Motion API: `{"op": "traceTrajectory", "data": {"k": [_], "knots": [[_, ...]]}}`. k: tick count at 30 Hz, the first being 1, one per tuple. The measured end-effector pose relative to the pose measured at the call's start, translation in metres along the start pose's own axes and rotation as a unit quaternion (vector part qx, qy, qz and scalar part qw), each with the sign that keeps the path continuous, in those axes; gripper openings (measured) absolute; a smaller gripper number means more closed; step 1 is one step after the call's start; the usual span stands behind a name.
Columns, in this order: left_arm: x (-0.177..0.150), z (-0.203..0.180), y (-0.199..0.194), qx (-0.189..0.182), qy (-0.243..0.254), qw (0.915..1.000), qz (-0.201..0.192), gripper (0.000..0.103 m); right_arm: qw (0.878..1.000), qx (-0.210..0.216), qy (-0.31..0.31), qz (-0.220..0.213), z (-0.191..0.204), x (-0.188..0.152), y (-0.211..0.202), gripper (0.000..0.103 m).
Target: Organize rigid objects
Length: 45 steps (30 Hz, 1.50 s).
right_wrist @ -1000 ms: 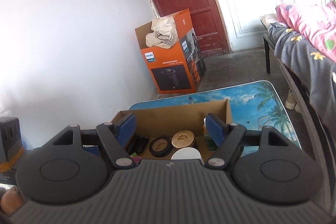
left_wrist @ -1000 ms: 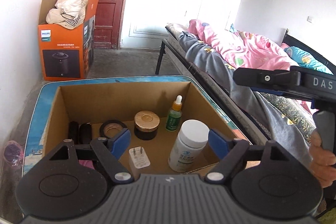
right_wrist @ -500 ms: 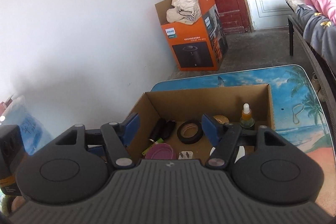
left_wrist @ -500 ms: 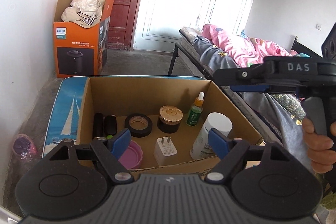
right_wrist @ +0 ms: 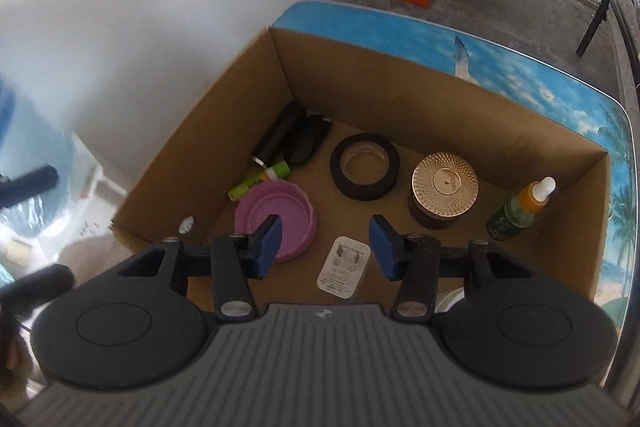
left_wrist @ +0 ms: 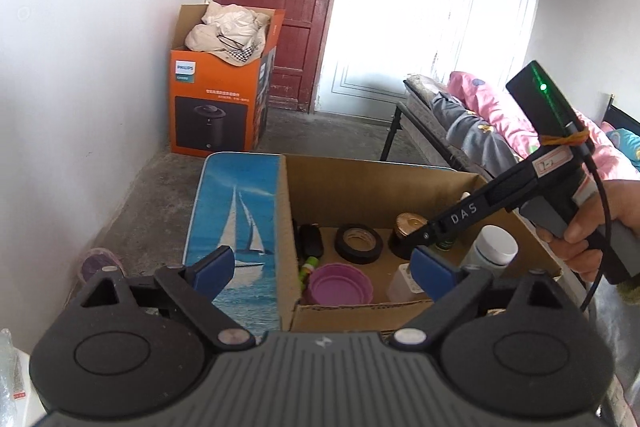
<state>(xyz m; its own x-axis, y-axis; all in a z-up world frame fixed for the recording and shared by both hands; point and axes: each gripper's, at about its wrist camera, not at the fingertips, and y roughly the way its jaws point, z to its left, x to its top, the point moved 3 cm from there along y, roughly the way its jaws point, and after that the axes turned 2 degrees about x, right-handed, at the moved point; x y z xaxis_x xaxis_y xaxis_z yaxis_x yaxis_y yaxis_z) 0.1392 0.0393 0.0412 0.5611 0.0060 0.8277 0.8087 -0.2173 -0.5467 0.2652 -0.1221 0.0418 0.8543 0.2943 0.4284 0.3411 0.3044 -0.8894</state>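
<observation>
Left gripper (left_wrist: 324, 267): jaws wide and opening, nothing between the blue pads; it hangs over the left wall of the box.
Cardboard box (right_wrist: 400, 83): one, open-topped, standing on a table (right_wrist: 520, 67) printed with sea, sky and palms.
Black cylinder (right_wrist: 278, 135): one, lying along the box's left wall.
Black oval case (right_wrist: 306, 143): one, just beside the cylinder.
Green marker (right_wrist: 260, 181): one, lying flat, its tip near the purple lid.
Purple lid (right_wrist: 276, 219): one, rim up, on the box floor; the right gripper's left pad covers part of it.
Black tape roll (right_wrist: 364, 167): one, lying flat, mid-floor.
White plug adapter (right_wrist: 343, 267): one, prongs up, seen below and between the right gripper's pads.
Right gripper (right_wrist: 326, 247): jaws closing, empty; pointed down into the box above the adapter, no contact seen.
Gold-lidded jar (right_wrist: 444, 191): one, upright, right of the tape.
Dropper bottle (right_wrist: 520, 209): one, green with an orange collar, leaning near the right wall.
White bottle (left_wrist: 494, 251): one, white-capped, at the right near corner.
Person's hand (left_wrist: 592, 227): one, around the right gripper's handle.
Orange Philips carton (left_wrist: 218, 107): one, on the floor beyond the table, cloth heaped on top.
</observation>
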Motion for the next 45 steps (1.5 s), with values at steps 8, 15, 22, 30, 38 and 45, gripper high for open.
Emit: {"op": "traceTrajectory", "data": {"k": [8,15,22,30,38,45], "knots": [[0.000,0.031,-0.010,0.018,-0.034,0.9992,-0.009,0.098,0.991,-0.052,-0.034,0.115,0.001,0.007,0.058,0.048],[-0.004,0.043,-0.014,0.019,-0.050,0.9985,-0.009,0.098,0.983,-0.065,-0.070,0.157,0.005,0.003,0.073,0.031],[-0.005,0.047,-0.014,0.018,-0.061,0.9979,-0.011,0.098,0.978,-0.092,-0.079,0.168,0.001,0.004,0.062,0.031],[-0.004,0.048,-0.013,0.025,-0.057,0.9980,-0.015,0.098,0.987,-0.064,-0.112,0.097,0.028,0.037,0.035,0.049],[-0.005,0.048,-0.013,0.028,-0.051,0.9982,-0.011,0.098,0.974,-0.065,-0.159,0.150,0.051,0.044,0.091,0.050],[-0.004,0.047,-0.012,0.024,-0.053,0.9982,-0.011,0.098,0.959,-0.076,-0.198,0.187,0.057,0.032,0.083,0.050]]}}
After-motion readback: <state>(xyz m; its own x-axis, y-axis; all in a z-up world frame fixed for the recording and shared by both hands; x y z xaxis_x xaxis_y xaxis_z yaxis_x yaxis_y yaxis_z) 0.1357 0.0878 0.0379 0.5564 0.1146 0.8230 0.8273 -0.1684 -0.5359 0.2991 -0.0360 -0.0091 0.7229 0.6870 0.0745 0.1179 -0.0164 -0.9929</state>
